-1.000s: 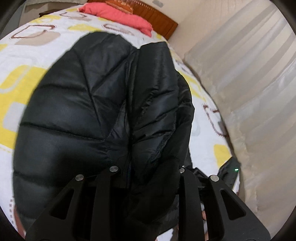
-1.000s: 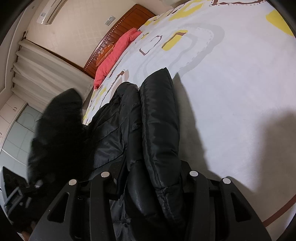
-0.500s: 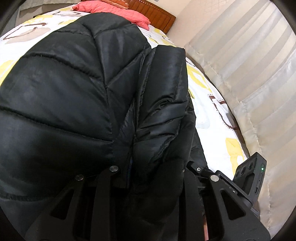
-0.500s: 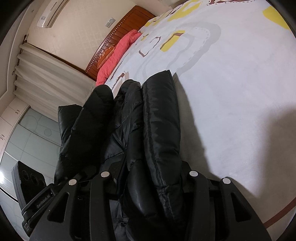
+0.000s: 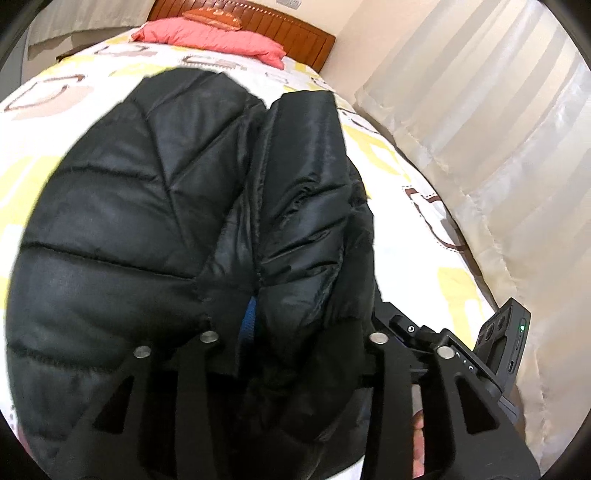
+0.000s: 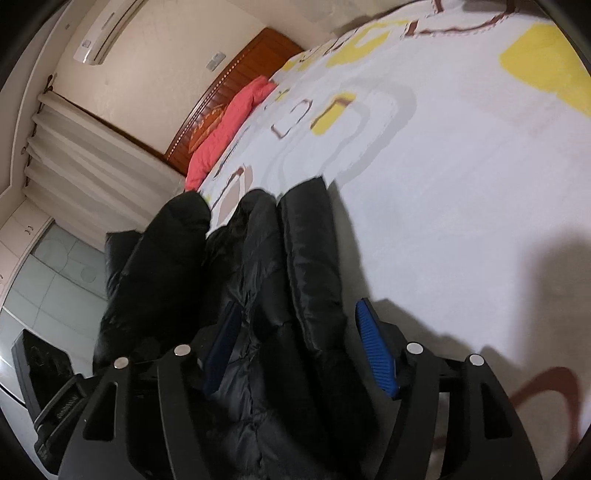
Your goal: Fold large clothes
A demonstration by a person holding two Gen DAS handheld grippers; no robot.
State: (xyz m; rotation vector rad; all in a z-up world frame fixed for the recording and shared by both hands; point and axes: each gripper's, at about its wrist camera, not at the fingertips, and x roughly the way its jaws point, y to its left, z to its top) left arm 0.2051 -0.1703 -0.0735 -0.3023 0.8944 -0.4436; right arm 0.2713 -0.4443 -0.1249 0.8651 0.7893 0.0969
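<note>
**Letting go of the black puffer jacket on the bed**

Right gripper [image 6: 299, 354]: jaws just been opening, blue pads [image 6: 375, 350] now clear of the cloth, with the folded edge of the black puffer jacket [image 6: 258, 295] between them but not pressed. Left gripper [image 5: 291, 343]: jaws also just been opening; jacket [image 5: 155, 206] bunched between the fingers, whether still pinched cannot be told. Jacket lying bundled on the patterned bedspread [image 6: 461, 166], near the curtain side, red pillow [image 5: 210, 37] far behind at the wooden headboard [image 5: 295, 31].

Probably light, soft, puffy and springy; smooth shell likely slippery. Best taken at a stitched seam or hem, with a deep bite.
</note>
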